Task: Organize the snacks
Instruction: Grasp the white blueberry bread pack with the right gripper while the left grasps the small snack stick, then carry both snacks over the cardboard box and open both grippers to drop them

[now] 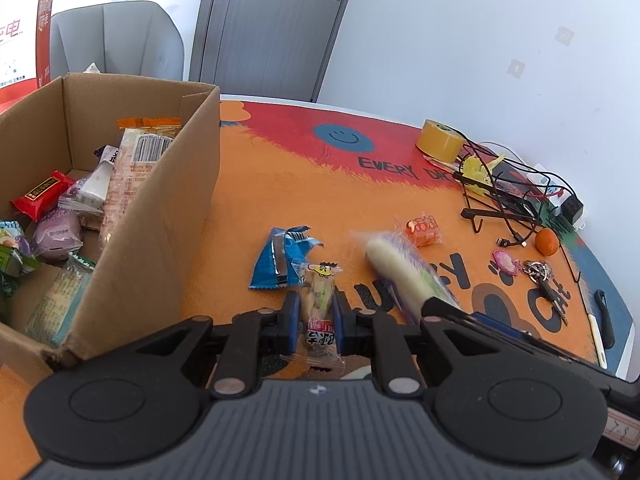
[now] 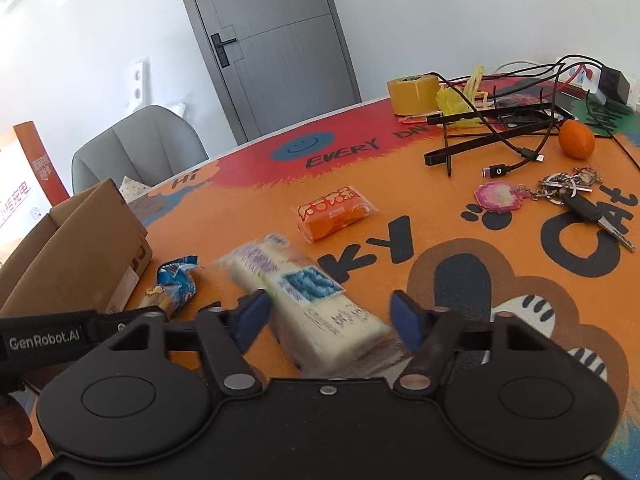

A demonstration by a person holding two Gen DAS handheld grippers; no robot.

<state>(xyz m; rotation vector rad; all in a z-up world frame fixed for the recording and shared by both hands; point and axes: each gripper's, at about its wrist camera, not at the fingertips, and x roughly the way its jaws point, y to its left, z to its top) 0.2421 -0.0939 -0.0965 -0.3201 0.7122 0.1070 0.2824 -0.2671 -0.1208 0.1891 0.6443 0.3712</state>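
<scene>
Orange table [image 1: 280,184], left tongs [image 1: 316,312] pinching upright snack packet [image 1: 318,304]

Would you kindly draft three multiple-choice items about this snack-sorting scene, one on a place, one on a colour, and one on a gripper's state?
1. Where does the cardboard box stand relative to the left gripper?
A. to its left
B. to its right
C. beneath it

2. What colour is the roll of tape?
A. blue
B. yellow
C. white

3. How does the right gripper stand around the long pale snack?
A. shut tight on it
B. open, fingers either side
C. far from it

Answers:
1 A, the box fills the left side of the left wrist view.
2 B, the roll is yellow in both views.
3 B, gaps show beside the snack.
</scene>
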